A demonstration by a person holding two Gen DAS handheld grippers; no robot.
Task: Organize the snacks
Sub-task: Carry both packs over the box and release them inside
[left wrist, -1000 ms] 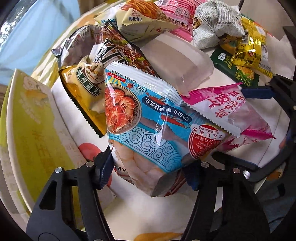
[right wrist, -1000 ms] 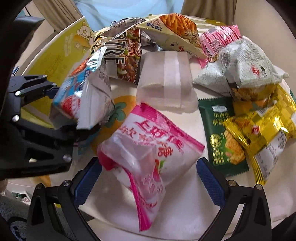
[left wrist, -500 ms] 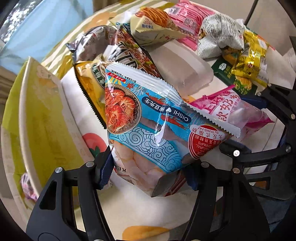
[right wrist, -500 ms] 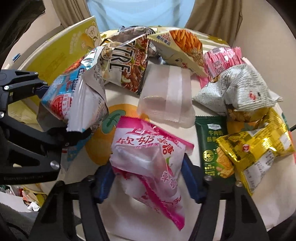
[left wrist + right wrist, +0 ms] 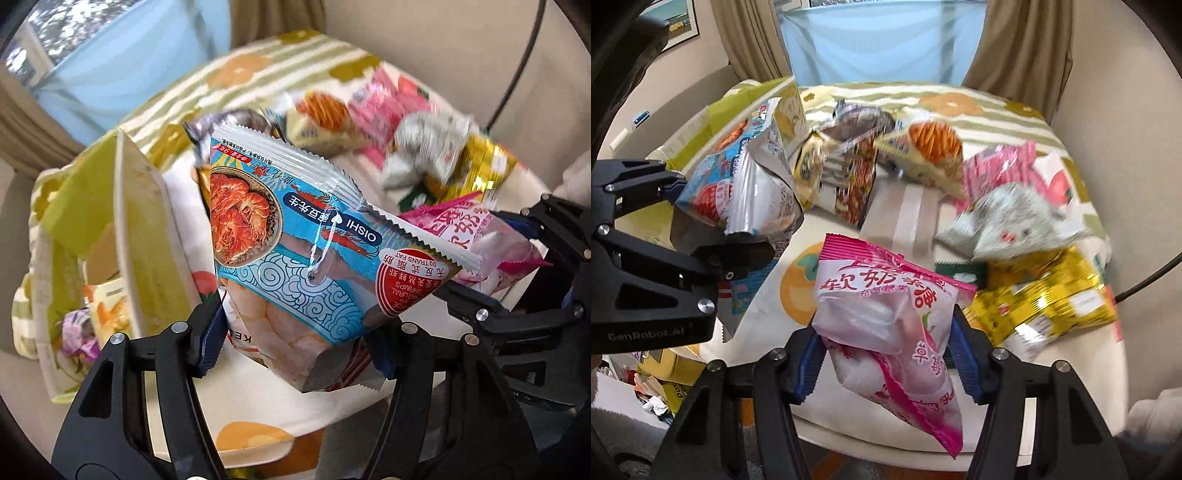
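My left gripper [image 5: 295, 343] is shut on the lower end of a blue prawn-cracker bag [image 5: 295, 251] and holds it in the air above the table. In the right wrist view the same bag [image 5: 746, 184] hangs at the left in that gripper. My right gripper [image 5: 886, 358] has a pink soft-candy bag [image 5: 886, 314] between its blue pads. Its jaws are closing, and the pads press on the bag's sides. The pink bag [image 5: 476, 236] also shows at the right of the left wrist view, raised off the cloth.
An open yellow-green box [image 5: 144, 229] stands at the left of the table with small packets inside. On the fruit-print cloth [image 5: 798, 288] lie several snacks: an orange-stick bag [image 5: 931, 147], a grey-white bag [image 5: 1015, 221], a yellow bag [image 5: 1045, 299] and a translucent white packet [image 5: 905, 214].
My right gripper went from wide open to closed on the pink bag and lifted it. Both grippers have risen with their bags, so the table looks further away.
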